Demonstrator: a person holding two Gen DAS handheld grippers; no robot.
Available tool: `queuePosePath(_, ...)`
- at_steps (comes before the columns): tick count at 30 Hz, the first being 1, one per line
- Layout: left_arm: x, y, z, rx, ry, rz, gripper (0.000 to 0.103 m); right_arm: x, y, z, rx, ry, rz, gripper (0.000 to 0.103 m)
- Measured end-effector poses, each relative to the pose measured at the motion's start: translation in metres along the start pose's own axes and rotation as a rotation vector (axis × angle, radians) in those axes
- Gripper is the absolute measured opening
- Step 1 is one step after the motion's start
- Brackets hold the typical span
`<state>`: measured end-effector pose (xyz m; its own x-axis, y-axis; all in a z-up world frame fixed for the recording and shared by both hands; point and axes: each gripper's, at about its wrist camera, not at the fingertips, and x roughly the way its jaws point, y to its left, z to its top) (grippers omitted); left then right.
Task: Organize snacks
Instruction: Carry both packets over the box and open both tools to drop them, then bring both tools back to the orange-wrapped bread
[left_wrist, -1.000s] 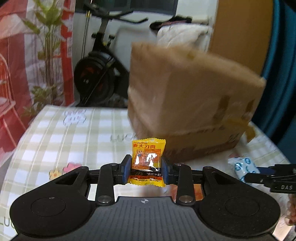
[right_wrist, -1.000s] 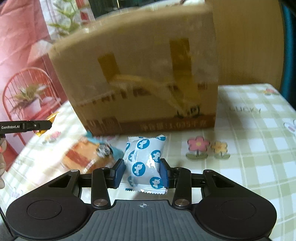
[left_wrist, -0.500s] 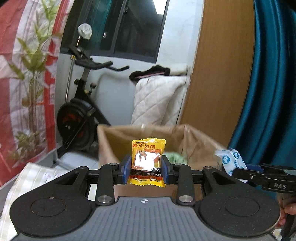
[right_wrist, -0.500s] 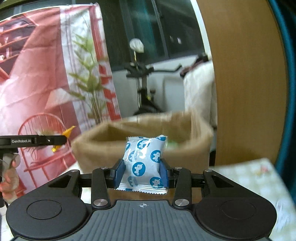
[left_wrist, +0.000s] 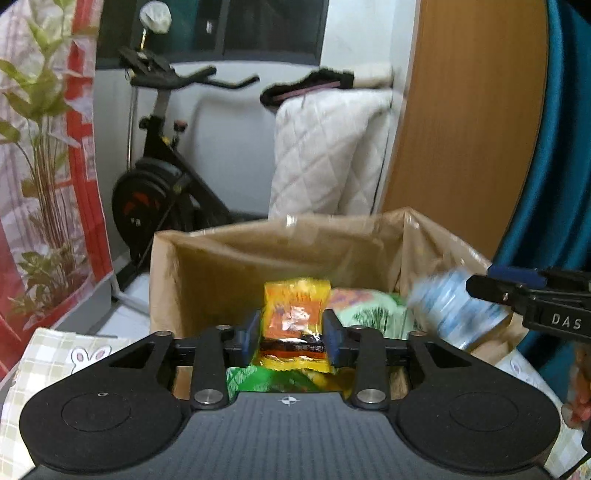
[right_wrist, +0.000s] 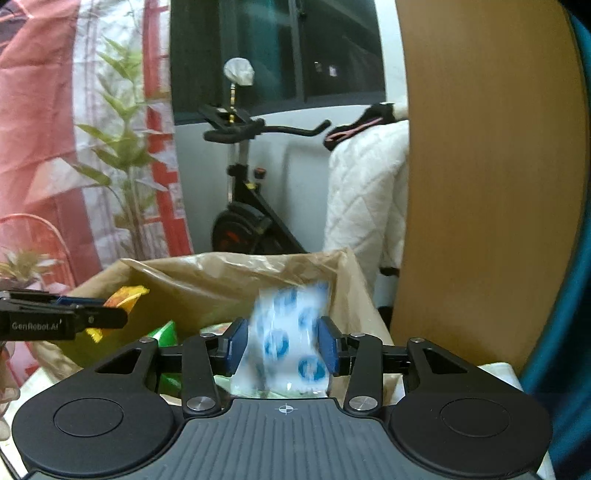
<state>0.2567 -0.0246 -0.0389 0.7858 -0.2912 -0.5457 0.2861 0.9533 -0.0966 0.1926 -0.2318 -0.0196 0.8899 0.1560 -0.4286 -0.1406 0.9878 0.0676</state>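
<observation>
Since a second ago both my grippers have come up from the checked tablecloth (left_wrist: 44, 354) and over the open top of the cardboard box (left_wrist: 207, 266); then it showed only its taped side, now I look down into it.

Left gripper (left_wrist: 291, 334): jaws opening, yellow packet (left_wrist: 295, 314) between them. Small gaps show beside the packet, so the pads seem to have let go. It is blurred and looks to be slipping down toward the green snack bags (left_wrist: 369, 314) already in the box.

Right gripper (right_wrist: 282, 345): jaws opening too, with the blue-and-white packet (right_wrist: 284, 332) between them, heavily blurred and apparently dropping free. It hangs over the box's right near corner.

Handling, my judgement: both are small sealed film pillows, light, soft, air-puffed, slick on the surface. They give under the pads, so take them across the flat middle, not the crimped ends, with light pressure. A drop into the box should not hurt them.

Looks: yellow packet has an orange panel, a shiny picture patch and a dark band low down. The other is white with round blue marks. Print unreadable on both.

Room behind: exercise bike (left_wrist: 155, 192), quilted white bedding (left_wrist: 325, 155).
</observation>
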Motion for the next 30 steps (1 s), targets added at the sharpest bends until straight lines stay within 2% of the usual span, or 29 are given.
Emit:
queuePosePath(1, -0.002, 0.002, 0.000, -0.005, 0.002, -0.009, 0.057, 0.000, 0.000, -0.002, 0.006, 0.001, -0.005, 0.051)
queuePosePath(2, -0.009, 0.005, -0.004, -0.010, -0.005, -0.019, 0.061, -0.003, 0.001, -0.005, 0.010, -0.002, 0.000, 0.054)
queuePosePath(15, -0.088, 0.009, -0.030, -0.005, -0.055, -0.020, 0.061, -0.068, 0.024, -0.019, 0.013, -0.035, 0.084, 0.054)
queuePosePath(23, -0.121, 0.021, -0.064, -0.007, -0.063, -0.003, 0.061, -0.097, 0.051, -0.046, 0.030, -0.035, 0.147, 0.056)
queuePosePath(30, -0.139, 0.037, -0.099, -0.062, -0.062, 0.007, 0.061, -0.105, 0.065, -0.076, 0.035, 0.006, 0.176, 0.056)
